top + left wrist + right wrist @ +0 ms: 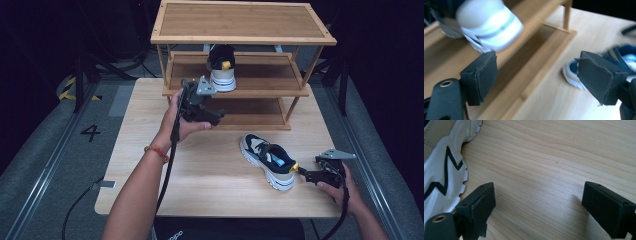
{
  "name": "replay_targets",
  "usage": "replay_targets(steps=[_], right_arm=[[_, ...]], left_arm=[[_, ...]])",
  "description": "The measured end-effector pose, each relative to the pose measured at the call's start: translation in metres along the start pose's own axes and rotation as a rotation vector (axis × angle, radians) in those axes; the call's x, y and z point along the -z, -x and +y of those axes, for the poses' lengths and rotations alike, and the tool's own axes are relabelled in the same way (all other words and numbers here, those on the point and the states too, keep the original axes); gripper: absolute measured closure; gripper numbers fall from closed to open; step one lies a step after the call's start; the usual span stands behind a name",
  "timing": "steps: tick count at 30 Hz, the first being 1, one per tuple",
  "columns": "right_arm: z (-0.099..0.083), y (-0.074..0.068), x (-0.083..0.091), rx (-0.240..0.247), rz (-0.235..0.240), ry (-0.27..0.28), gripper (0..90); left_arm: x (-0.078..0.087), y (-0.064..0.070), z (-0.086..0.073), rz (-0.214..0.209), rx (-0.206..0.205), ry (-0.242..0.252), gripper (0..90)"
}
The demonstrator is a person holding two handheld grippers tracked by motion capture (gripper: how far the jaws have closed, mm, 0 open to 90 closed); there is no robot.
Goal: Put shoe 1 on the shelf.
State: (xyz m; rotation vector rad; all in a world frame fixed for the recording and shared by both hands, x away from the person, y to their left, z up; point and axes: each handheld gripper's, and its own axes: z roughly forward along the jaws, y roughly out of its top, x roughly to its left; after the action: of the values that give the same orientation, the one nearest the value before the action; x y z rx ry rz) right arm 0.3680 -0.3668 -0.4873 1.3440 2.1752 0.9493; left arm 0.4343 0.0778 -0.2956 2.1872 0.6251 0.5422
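Wooden table [210, 165] under a sneaker [267, 160], its heel just beside the right gripper [303, 174], jaws apart, empty.

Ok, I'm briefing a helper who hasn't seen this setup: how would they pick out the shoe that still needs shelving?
Start at the wooden shoe rack at the table's far edge, then come forward onto the tabletop. The sneaker lies there, near the right gripper. Unlike its mate on the middle shelf, it lies on bare tabletop.
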Motion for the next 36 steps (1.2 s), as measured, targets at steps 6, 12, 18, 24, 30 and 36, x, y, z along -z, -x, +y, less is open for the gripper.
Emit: replay_targets(steps=[6, 12, 18, 24, 30, 36], right_arm=[[0.000, 0.001, 0.000, 0.011, 0.010, -0.003, 12.3], [0.000, 0.003, 0.007, 0.054, 0.050, -0.042, 15.8], [0.005, -0.005, 0.016, 0.139, 0.067, -0.068, 21.1], [0.014, -0.022, 0.035, 0.228, 0.146, -0.038, 24.3], [0.017, -0.044, 0.036, 0.308, 0.225, -0.028, 26.0], [0.014, -0.064, 0.036, 0.363, 0.308, -0.039, 33.4]], left_arm=[[0.006, 0.024, -0.047, -0.052, -0.049, -0.054, 18.4], [0.011, 0.040, -0.109, -0.037, -0.061, -0.137, 20.2], [0.020, 0.045, -0.157, -0.039, 0.008, -0.170, 19.8], [0.028, 0.053, -0.202, -0.060, 0.055, -0.198, 20.8], [0.024, 0.055, -0.224, -0.087, 0.065, -0.228, 20.4], [0.021, 0.055, -0.231, -0.097, 0.077, -0.223, 20.3]])
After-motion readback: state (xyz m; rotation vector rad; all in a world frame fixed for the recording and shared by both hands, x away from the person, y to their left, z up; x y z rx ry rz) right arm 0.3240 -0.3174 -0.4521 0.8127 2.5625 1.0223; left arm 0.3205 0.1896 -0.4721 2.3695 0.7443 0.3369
